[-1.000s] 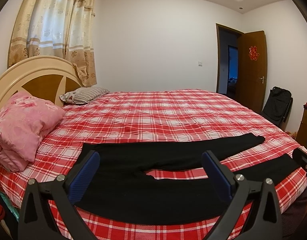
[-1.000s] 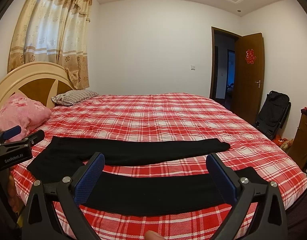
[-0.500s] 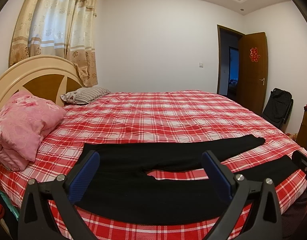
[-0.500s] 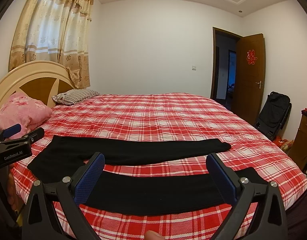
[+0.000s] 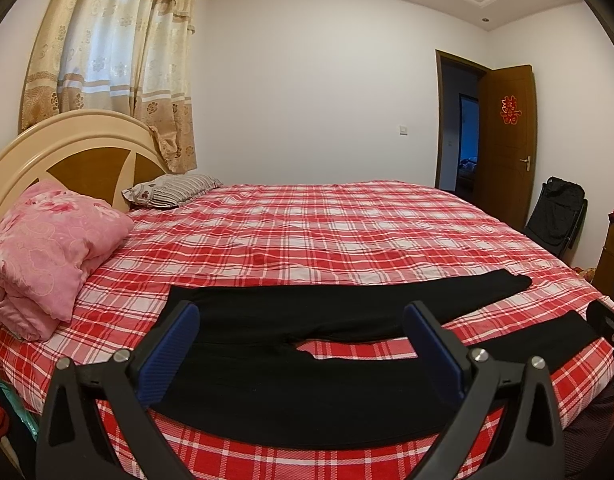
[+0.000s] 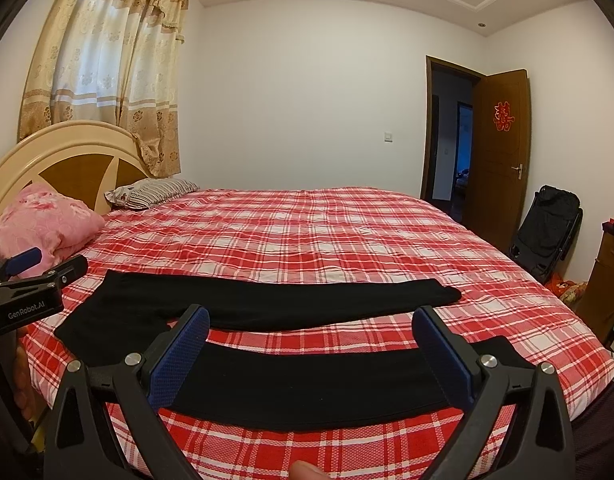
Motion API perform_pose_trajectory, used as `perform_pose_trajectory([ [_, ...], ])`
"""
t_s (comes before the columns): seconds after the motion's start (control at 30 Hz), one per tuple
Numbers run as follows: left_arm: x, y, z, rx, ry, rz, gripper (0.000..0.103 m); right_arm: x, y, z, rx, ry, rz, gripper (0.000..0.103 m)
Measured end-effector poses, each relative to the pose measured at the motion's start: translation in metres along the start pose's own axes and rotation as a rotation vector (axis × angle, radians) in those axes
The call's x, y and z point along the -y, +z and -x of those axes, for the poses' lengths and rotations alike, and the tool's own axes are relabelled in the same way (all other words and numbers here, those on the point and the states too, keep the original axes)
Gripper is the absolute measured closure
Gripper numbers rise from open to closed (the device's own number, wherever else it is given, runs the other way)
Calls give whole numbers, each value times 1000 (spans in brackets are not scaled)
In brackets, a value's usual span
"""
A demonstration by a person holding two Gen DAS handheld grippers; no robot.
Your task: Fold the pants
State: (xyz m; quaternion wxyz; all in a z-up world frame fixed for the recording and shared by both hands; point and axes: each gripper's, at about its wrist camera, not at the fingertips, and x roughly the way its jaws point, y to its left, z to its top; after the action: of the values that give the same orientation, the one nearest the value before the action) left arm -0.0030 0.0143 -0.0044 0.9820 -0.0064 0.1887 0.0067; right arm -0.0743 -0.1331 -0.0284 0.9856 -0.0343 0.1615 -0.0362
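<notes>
Two long legs of the black pants (image 5: 307, 380) lie spread apart across the near edge of the bed (image 5: 327, 232), waist toward the pink pillow (image 5: 47, 248), cuffs toward the door side. I judge the risk is a crooked fold: if I pinch only the top layer, or take the waist and the cuff unevenly, the far leg may drag and bunch on the plaid sheet, and the near leg could slip off the bed's edge. My left hand-held gripper (image 5: 303, 344) hovers above the waist end, jaws spread wide, holding nothing. My right hand-held gripper (image 6: 313, 346) hangs over the near leg, equally wide and empty, touching no cloth.
</notes>
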Motion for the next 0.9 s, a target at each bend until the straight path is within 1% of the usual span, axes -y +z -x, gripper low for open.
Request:
perform_pose_trajectory([
  [0.33, -1, -1, 0, -1, -2, -1, 0, -2, 1, 1, -3, 2, 6, 1],
  [0.6, -3, -5, -9, -23, -6, -10, 0, -1, -3, -6, -14, 2, 7, 1],
  [0.67, -5, -9, -17, -41, 5, -18, 0, -2, -5, -9, -14, 4, 7, 1],
  [0.77, -14, -13, -34, -74, -14, -44, 0, 1, -9, -19, -24, 6, 5, 1],
  [0.83, -24, -14, -49, -87, 7, -80, 0, 5, -9, -29, -48, 3, 10, 1],
  [0.9, -46, -11, -71, -116, 41, -95, 0, 16, -8, -41, -64, -25, -5, 1],
])
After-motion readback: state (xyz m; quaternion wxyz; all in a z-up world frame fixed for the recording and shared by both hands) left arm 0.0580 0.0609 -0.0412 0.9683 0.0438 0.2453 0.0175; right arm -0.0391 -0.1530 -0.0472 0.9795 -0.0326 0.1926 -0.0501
